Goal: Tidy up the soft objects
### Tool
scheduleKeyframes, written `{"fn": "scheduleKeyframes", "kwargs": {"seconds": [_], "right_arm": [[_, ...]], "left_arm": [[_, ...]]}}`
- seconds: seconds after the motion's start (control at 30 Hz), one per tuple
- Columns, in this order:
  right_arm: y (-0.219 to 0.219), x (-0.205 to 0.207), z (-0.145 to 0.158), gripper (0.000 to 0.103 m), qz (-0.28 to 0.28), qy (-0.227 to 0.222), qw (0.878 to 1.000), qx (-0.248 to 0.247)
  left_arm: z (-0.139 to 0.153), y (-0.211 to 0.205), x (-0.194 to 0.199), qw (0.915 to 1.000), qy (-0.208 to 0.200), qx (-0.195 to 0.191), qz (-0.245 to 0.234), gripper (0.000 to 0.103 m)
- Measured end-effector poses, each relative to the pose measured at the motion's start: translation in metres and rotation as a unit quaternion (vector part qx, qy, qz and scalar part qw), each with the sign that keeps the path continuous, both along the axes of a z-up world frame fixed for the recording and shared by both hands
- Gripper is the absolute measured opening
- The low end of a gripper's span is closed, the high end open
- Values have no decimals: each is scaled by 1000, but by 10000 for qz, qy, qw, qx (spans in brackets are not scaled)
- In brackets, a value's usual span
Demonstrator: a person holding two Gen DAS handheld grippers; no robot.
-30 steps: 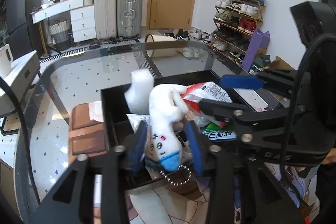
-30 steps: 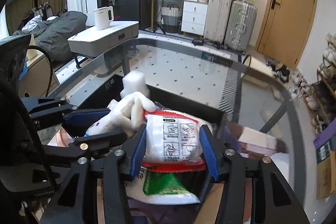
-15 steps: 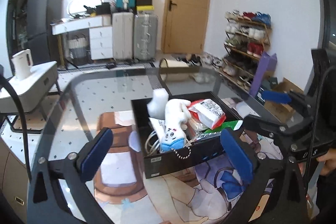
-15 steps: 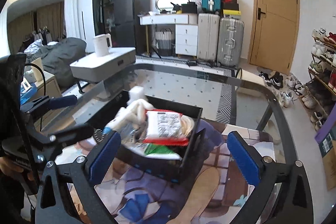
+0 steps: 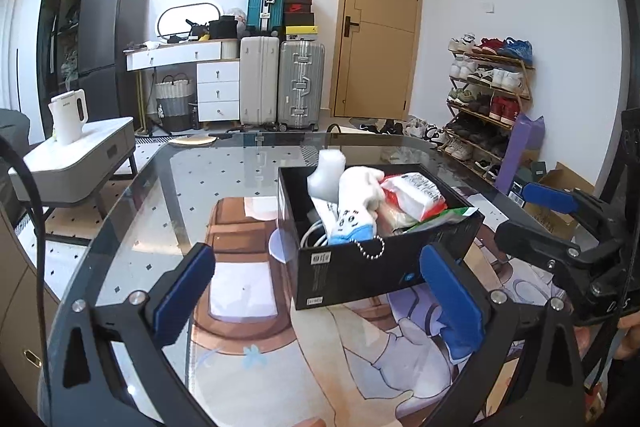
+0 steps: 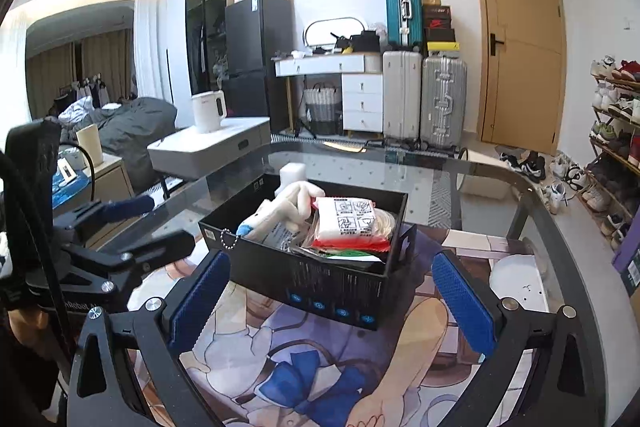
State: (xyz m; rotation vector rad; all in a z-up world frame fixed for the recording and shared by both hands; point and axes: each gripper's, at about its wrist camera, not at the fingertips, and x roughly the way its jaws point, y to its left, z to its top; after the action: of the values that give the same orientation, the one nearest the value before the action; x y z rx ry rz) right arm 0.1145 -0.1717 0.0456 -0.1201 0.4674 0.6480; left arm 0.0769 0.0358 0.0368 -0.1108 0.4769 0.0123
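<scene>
Left wrist view near box [image 5: 376, 259], right view opposite (both share it)

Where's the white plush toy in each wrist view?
Left wrist: white plush toy centre frame, in the black box, blue end over the near wall.
Right wrist: white plush toy left of centre, in the box's left half.
Shared landmark: red-and-white packet beside it.

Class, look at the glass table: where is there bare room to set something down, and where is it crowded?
Free: the glass table left of the black box and behind it toward the suitcases. Also the printed mat between box and tools. Crowded: inside the box, piled with plush toy and packets.
</scene>
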Motion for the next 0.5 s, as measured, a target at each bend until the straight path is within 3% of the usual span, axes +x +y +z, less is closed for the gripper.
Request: {"fn": "scheduleKeyframes", "kwargs": {"seconds": [0.5], "right_arm": [[-3,-1,-11,103,30,-88,9999,119]], "left_arm": [[-4,-2,3,9999,-105,-68,104,103]]}}
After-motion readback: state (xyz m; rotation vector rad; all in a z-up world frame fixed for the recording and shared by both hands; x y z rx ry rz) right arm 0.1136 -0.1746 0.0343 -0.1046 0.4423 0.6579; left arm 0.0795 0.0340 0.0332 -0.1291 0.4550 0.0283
